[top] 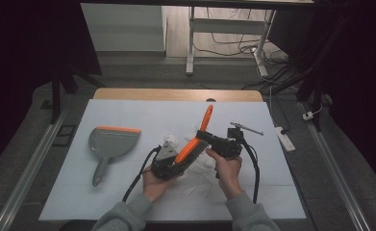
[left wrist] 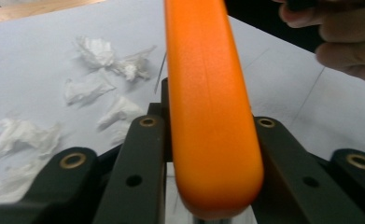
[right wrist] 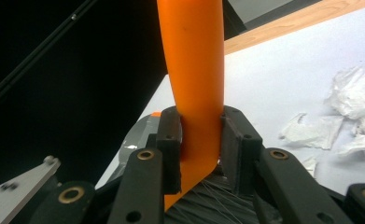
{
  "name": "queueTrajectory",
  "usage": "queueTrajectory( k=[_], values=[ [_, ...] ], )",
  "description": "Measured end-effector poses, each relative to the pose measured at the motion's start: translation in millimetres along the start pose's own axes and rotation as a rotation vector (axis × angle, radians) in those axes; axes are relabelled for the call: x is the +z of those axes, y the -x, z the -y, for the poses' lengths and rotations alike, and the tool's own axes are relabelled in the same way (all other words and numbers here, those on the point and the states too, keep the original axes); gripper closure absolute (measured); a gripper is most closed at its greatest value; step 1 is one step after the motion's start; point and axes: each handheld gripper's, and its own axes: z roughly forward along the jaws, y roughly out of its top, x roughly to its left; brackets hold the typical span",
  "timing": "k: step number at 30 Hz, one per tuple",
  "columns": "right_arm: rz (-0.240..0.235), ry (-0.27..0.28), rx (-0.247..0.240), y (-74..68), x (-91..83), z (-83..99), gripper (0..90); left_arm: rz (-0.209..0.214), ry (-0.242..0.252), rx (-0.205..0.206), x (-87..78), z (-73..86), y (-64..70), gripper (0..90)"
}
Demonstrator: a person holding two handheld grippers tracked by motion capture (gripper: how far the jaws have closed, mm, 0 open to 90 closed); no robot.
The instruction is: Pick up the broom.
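A hand brush point(top: 195, 142) with an orange back and dark bristles is held above the middle of the white-covered table point(top: 104, 192). Its handle points up and away. My left gripper point(top: 173, 163) is shut on the brush's rounded head end point(left wrist: 213, 140), which sits between the jaws. My right gripper point(top: 203, 138) is shut on the handle's neck point(right wrist: 196, 93), with bristles point(right wrist: 208, 205) just below its jaws. Several crumpled white paper scraps point(left wrist: 101, 56) lie on the table around and under the brush. A grey dustpan point(top: 109, 143) with an orange lip lies to the left.
A white power strip point(top: 284, 137) lies at the table's right edge, and a small metal rod point(top: 246, 127) sits behind the right gripper. Cables trail from both grippers toward the front edge. A wooden strip point(top: 176, 95) marks the far edge. Desk legs point(top: 191, 43) stand beyond.
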Motion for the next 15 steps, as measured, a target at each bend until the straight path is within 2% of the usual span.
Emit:
queueTrajectory(
  k=[5,10,11,12,15],
  values=[
    [-0.027,-0.001,-0.018,-4.1,-0.1,-0.8,70.1,-0.009,-0.003,0.024,-6.3,-2.1,-3.4,77.9],
    [-0.040,-0.019,-0.048,-6.2,0.6,-3.3,67.4,-0.025,-0.019,0.066,-13.7,-7.5,-6.2,78.6],
    [-0.050,-0.022,-0.070,-7.5,0.8,-4.5,62.5,-0.025,-0.018,0.067,-16.0,-9.0,-7.2,78.9],
    [-0.050,-0.022,-0.070,-7.5,0.8,-4.5,62.5,-0.026,-0.019,0.071,-18.4,-10.3,-8.4,78.9],
    [-0.053,-0.029,-0.112,-9.8,-1.0,-7.6,54.4,-0.019,-0.023,0.075,-27.4,-13.6,-15.0,79.1]
  ],
)
